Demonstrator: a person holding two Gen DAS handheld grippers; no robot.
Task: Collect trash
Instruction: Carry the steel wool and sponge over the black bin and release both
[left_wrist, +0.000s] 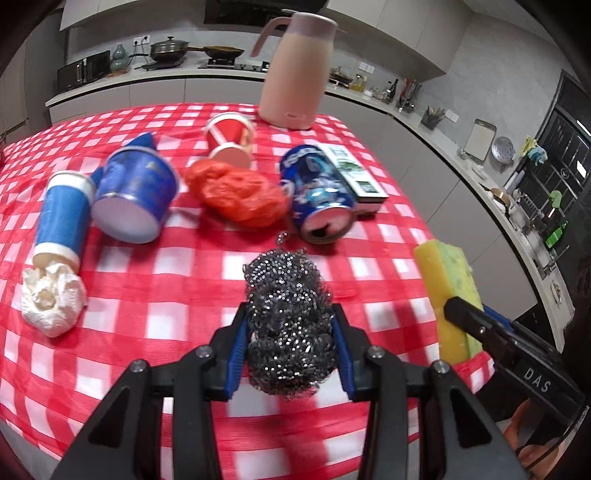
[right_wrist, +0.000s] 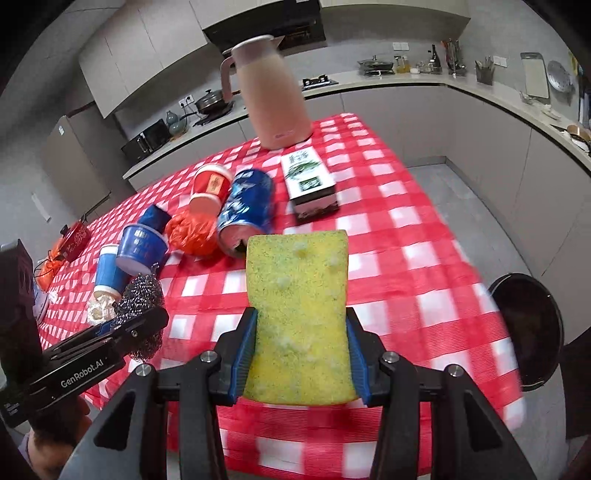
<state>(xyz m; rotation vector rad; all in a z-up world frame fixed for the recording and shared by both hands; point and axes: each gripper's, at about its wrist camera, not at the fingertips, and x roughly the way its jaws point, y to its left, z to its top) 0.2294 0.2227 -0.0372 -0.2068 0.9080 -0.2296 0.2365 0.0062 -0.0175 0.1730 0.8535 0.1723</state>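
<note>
Left wrist view: left gripper (left_wrist: 290, 345) clamped on the scourer (left_wrist: 290, 325), blue pads pressed to both its sides, held above the near edge of the table (left_wrist: 184, 273). Beyond, lying toward the middle: blue cup (left_wrist: 62, 218) with tissue (left_wrist: 50, 301) at its mouth, blue tub (left_wrist: 136, 195), red bag (left_wrist: 236, 194), red cup (left_wrist: 229, 138), can (left_wrist: 319, 194), box (left_wrist: 354, 173). Jug (left_wrist: 293, 70) upright at the far edge. At the right, sponge (left_wrist: 448, 295) pinched in the right gripper (left_wrist: 465, 317).

Right wrist view: right gripper (right_wrist: 301, 356) closed on the sponge's sides, sponge upright over the near edge. Black bin (right_wrist: 528, 328) on the floor off the right edge. Left gripper (right_wrist: 136, 325) at the left, gripping the scourer.
</note>
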